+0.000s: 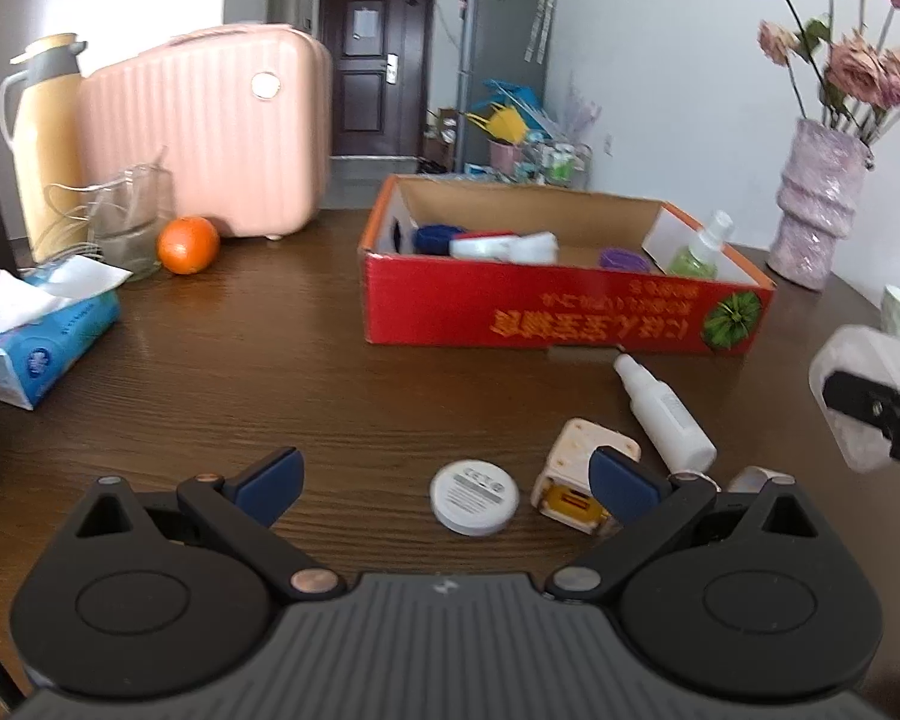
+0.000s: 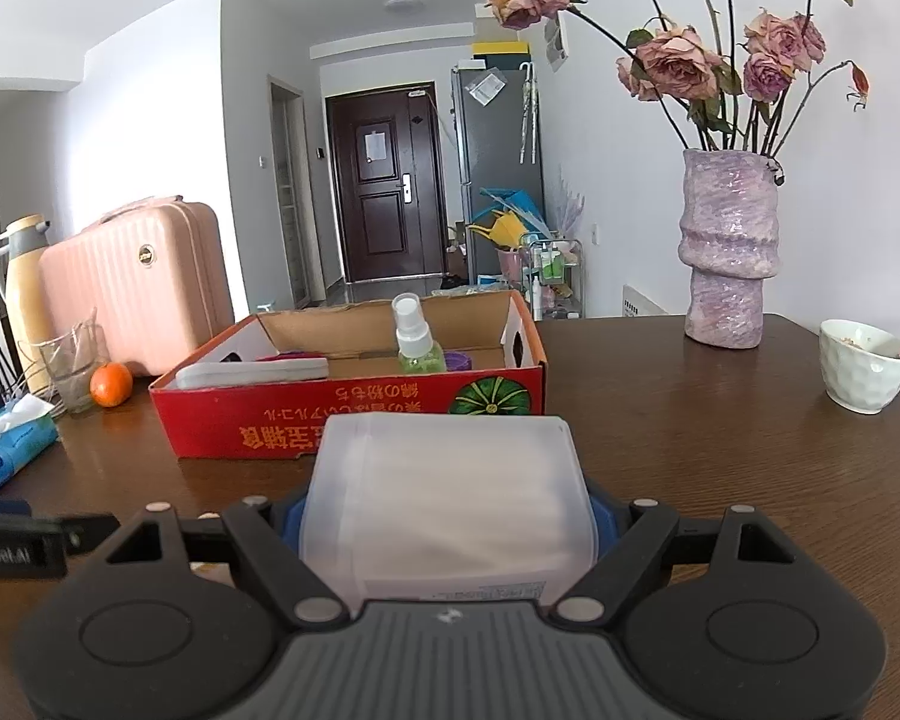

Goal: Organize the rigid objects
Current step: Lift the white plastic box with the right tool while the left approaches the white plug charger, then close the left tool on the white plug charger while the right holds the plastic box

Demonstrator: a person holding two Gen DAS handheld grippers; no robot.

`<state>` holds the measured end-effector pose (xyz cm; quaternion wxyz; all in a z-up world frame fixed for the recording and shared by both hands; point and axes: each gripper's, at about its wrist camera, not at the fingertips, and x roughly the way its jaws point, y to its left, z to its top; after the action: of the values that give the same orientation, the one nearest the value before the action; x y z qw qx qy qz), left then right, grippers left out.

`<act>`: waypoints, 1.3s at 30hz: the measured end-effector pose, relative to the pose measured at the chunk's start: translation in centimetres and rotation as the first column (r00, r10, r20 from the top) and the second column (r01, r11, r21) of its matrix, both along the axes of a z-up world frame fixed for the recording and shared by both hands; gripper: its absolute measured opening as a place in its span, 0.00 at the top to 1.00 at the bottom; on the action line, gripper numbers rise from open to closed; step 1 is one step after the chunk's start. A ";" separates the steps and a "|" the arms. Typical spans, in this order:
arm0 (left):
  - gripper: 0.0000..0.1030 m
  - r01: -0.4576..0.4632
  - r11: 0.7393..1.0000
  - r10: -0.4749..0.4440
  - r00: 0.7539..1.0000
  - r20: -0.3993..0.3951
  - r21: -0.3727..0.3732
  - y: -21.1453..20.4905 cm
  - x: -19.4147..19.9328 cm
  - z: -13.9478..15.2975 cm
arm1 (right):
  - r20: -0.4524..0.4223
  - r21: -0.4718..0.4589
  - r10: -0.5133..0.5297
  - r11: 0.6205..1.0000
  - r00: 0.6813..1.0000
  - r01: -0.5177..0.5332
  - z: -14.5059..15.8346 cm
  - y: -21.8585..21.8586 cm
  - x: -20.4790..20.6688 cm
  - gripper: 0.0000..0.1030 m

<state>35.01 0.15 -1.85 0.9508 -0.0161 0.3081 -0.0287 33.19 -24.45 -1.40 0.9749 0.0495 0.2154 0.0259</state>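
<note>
Centre of the right wrist view: the right gripper (image 2: 447,516) is clamped on a frosted plastic box (image 2: 447,492), blue pads pressed against both its sides, a strip of small print along the box's near edge too blurred to read. Just past it stands the red cardboard box (image 2: 354,414), open-topped, yellow characters printed upside down on its front wall with a green pumpkin picture at the right end; the individual characters are hard to make out. Inside, a green spray bottle (image 2: 417,339) stands upright, a purple lid just to its right, a long white case lying at the left.

At the left edge of that view sits a dark gripper part with white lettering, only partly legible.

Over to the left wrist view: the left gripper (image 1: 447,480) is spread wide with nothing between its blue fingers (image 1: 273,480), low over the brown table (image 1: 270,360). Between them lies a round white tin (image 1: 474,497), its grey label too small to read. Beside it, lower right, a cream cube-shaped plug (image 1: 576,468) with a yellow face, and a white spray bottle (image 1: 666,417) lying on its side just in front of the red box. At the left edge, a blue tissue pack (image 1: 36,348), print unreadable.
</note>
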 end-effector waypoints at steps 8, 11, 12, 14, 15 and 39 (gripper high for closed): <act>0.00 0.074 0.997 -0.073 0.997 -0.026 0.040 -2.5 1.3 -1.1 | 0.000 0.005 -0.009 1.000 1.000 0.009 -0.1 -0.1 0.0 0.21; 0.00 0.089 0.994 -0.087 0.996 -0.035 0.060 -3.4 2.2 -1.5 | -0.002 0.006 -0.010 1.000 1.000 0.010 -0.2 -0.2 0.1 0.21; 0.00 0.090 0.994 -0.088 0.995 -0.036 0.065 -3.6 2.5 -1.7 | -0.002 0.005 -0.009 1.000 1.000 0.009 -0.2 -0.2 0.1 0.21; 0.00 0.099 0.992 -0.096 0.995 -0.036 0.076 -4.0 3.0 -2.0 | -0.003 0.004 -0.008 1.000 1.000 0.008 -0.3 -0.2 0.1 0.21; 0.00 0.101 0.991 -0.098 0.994 -0.037 0.084 -4.2 3.2 -2.1 | -0.004 0.004 -0.008 1.000 1.000 0.008 -0.3 -0.2 0.2 0.21; 0.62 0.228 0.970 -0.224 0.973 -0.055 0.086 -5.8 3.7 -3.2 | -0.013 -0.008 -0.001 1.000 1.000 0.001 -0.5 0.0 0.3 0.21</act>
<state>38.72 -5.60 -5.02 0.9338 0.0623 0.3304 -0.1223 33.53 -24.44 -1.92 0.9737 0.0458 0.2217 0.0241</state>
